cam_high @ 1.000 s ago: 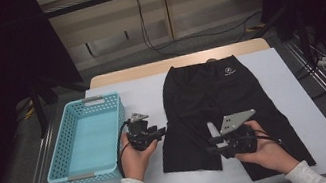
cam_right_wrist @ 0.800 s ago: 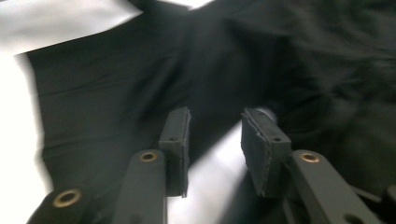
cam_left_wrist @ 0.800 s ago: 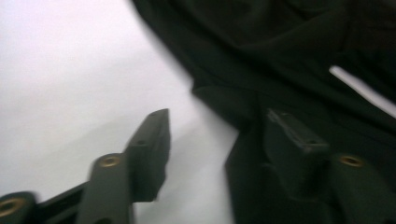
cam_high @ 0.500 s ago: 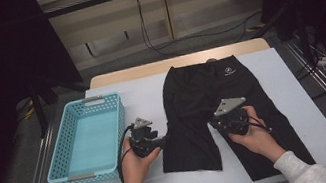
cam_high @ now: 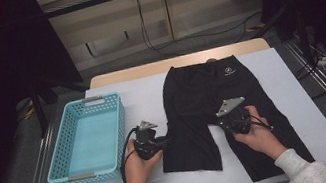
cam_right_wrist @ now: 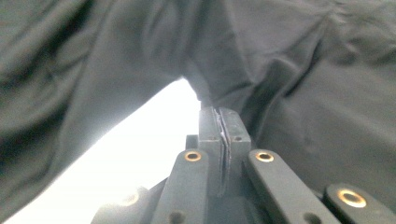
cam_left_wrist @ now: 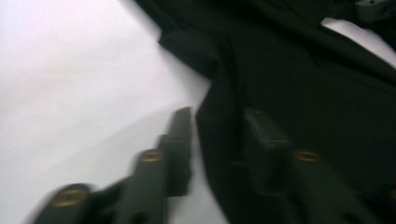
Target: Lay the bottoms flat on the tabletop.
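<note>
Shorts [cam_high: 214, 103] are lying flat on the white table [cam_high: 146, 92], waistband at the far edge, legs pointing near. I am holding my left gripper [cam_high: 160, 143] at the outer edge of the left leg, near its hem. Its jaws have just been closing, and in the left gripper view [cam_left_wrist: 219, 126] they are standing apart, one over the bare table, the other over the cloth, the leg's edge running between them. Blur there is keeping me from telling whether the pads are pressing yet. I am holding my right gripper [cam_high: 225, 122] at the crotch, on the inner edge of the right leg. In the right gripper view [cam_right_wrist: 219, 122] its jaws are sitting together, a thin fold of the cloth pinched between the pads. Basket [cam_high: 89, 137], teal, is sitting on the left side of the table, just beside my left hand [cam_high: 141, 165].
</note>
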